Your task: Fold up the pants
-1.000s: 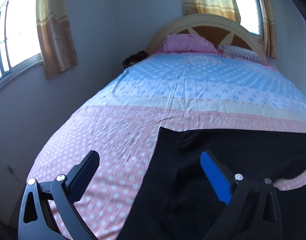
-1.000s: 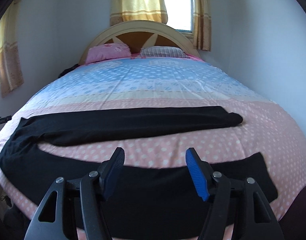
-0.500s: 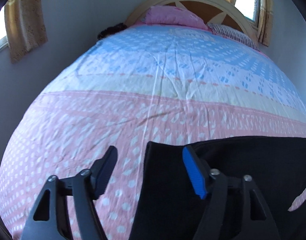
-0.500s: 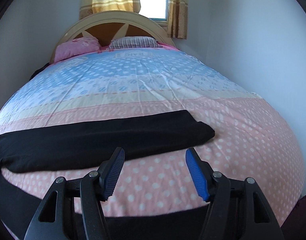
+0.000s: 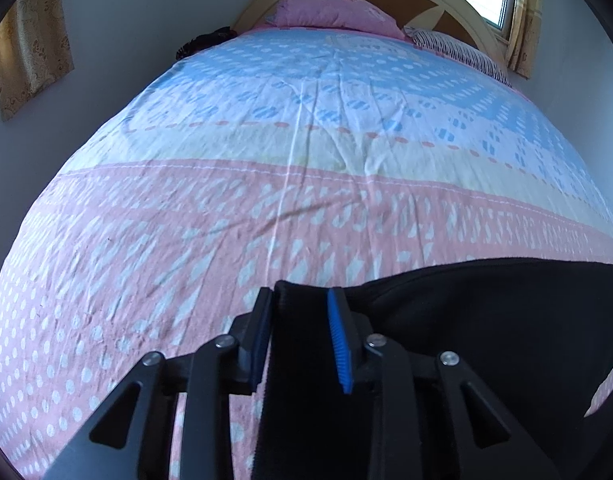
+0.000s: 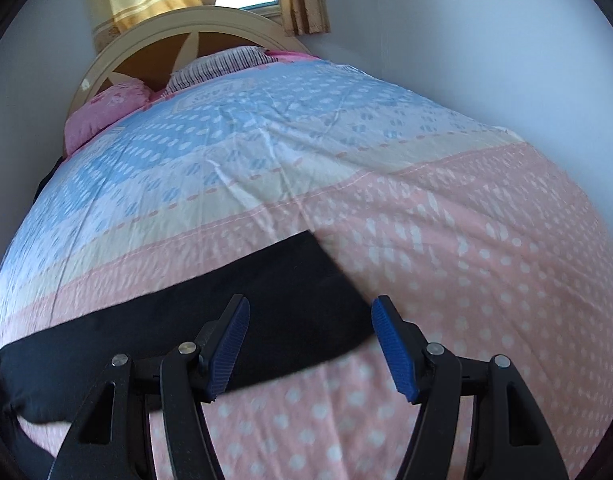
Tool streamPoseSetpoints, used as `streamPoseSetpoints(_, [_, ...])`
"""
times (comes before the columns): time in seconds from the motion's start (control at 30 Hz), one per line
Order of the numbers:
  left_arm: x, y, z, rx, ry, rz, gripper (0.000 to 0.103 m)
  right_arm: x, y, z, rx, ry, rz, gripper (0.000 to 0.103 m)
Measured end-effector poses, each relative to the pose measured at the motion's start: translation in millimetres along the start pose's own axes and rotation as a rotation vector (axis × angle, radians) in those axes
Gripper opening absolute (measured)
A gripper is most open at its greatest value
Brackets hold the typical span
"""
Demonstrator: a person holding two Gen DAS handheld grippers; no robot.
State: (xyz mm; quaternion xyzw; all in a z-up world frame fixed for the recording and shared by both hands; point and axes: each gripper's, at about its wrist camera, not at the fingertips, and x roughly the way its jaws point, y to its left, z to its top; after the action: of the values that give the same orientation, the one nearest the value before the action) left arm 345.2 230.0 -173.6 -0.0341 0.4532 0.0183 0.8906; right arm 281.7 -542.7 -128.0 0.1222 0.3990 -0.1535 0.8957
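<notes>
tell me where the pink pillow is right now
The pink pillow lies at the far end of the bed against the arched headboard, left of the striped pillow in the left wrist view; the right wrist view shows it too.

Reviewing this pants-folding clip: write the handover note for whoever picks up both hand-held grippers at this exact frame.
Left hand-held gripper: jaws closing, the corner of the black pants bunched between them, pads touching the fabric.
Right hand-held gripper: open, holding nothing, hovering over the far leg's end.
Pants lie spread across the pink dotted end of the bedspread.
Done: left corner taken.
Left: grip the leg end with the right, then make every fold.
</notes>
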Motion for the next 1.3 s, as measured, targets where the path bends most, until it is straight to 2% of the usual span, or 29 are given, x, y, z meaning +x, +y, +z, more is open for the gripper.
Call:
streamPoseSetpoints(0.13, [1.0, -3.7, 3.8, 0.015, 0.016, 0.015, 0.035, 26.4, -12.0, 21.2, 0.01, 0.022, -0.001, 0.065])
streamPoseSetpoints(0.27, [5.4, -8.5, 7.1, 0.039, 0.012, 0.018, 0.038, 59.2, -17.9, 39.2, 0.04, 0.075, 0.05, 0.065])
streamPoseSetpoints(0.53, [9.0, -1.0, 5.5, -0.029, -0.006, -0.028, 0.039, 107.3, 0.9, 45.5, -0.029, 0.171, 0.091, 0.065])
streamPoseSetpoints(0.57, [9.0, -1.2, 5.2, -0.029, -0.011, -0.029, 0.039, 107.6, 3.2, 45.1, -0.041, 0.167, 0.089, 0.05])
streamPoseSetpoints(0.6, [9.6, -1.5, 5.3, -0.027, -0.01, -0.028, 0.038, 107.0, 5.3, 45.0, -0.045, 0.167, 0.102, 0.018])
streamPoseSetpoints(0.63, [9.6, -1.8, 5.2, -0.022, -0.013, -0.033, 0.037, 106.1, 5.0, 45.3, -0.042, 0.167, 0.102, 0.014])
streamPoseSetpoints(0.7, [9.2, -1.7, 4.9, -0.014, -0.014, -0.042, 0.03, 98.4, 3.3, 45.6, -0.027, 0.153, 0.115, 0.004])
streamPoseSetpoints(0.77, [8.5, -2.8, 6.8, -0.006, -0.012, -0.085, 0.013, 83.4, 2.8, 45.2, -0.027, 0.114, 0.125, 0.004])
streamPoseSetpoints(0.83, [5.2, -1.7, 9.5, -0.023, -0.016, -0.088, 0.012, 64.1, 0.3, 43.8, -0.026, 0.072, 0.137, 0.004])
streamPoseSetpoints(0.97, [-17.2, 0.7, 9.8, -0.038, -0.084, -0.116, 0.012, 19.8, -6.9, 37.4, -0.041, -0.018, 0.145, 0.004])
streamPoseSetpoints(1.13, [-55.2, 10.8, 7.8, -0.055, -0.175, -0.189, 0.012, -29.6, -19.7, 20.9, -0.04, -0.102, 0.181, 0.004])
streamPoseSetpoints(1.3, [-83.9, 14.3, -1.4, -0.062, -0.234, -0.235, 0.011, -75.0, -35.2, -1.3, -0.025, -0.165, 0.212, 0.004])
